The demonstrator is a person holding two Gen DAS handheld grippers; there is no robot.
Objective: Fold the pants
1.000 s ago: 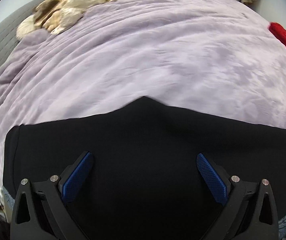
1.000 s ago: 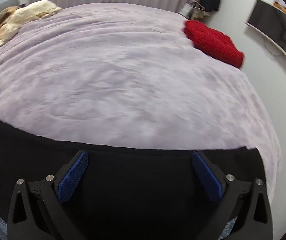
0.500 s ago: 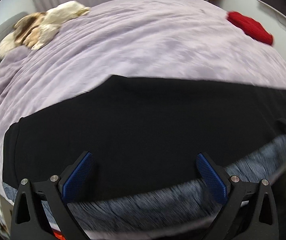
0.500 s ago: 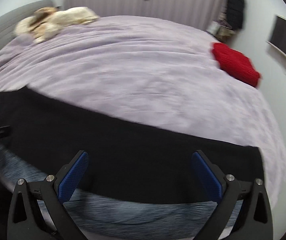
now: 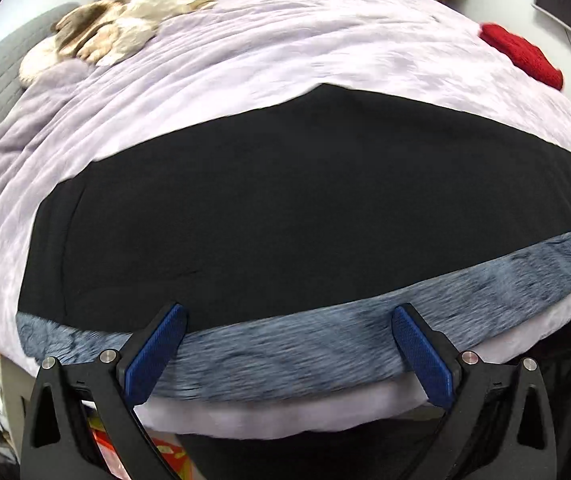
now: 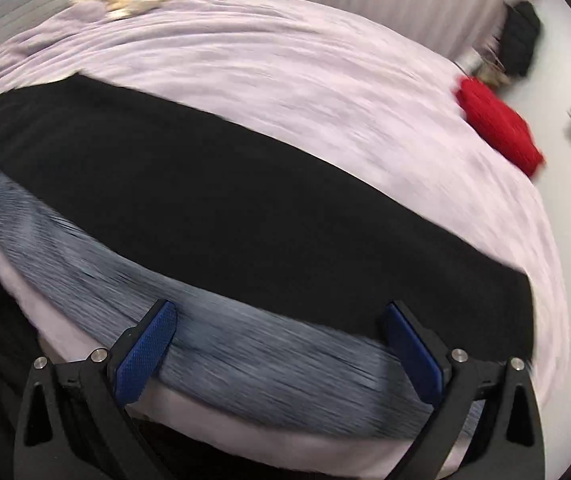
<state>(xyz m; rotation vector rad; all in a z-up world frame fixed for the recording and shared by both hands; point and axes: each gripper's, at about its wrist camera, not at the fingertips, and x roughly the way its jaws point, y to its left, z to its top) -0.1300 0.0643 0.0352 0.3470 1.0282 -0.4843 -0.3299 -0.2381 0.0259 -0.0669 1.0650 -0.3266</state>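
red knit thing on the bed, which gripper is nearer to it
Right. The right gripper hangs open over the end of the black pants on the red knit item's side; the left gripper is open over the opposite end, farther away.

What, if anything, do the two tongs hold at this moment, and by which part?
Nothing. The left tongs and right tongs both stand open above the black pants, gripping no part of them.

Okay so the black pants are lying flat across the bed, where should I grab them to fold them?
Judging from here, take the black pants by their near long edge, where it overlaps the blue-grey cloth. Come in low from the bed's front. Both the left gripper and right gripper are open and facing that edge.
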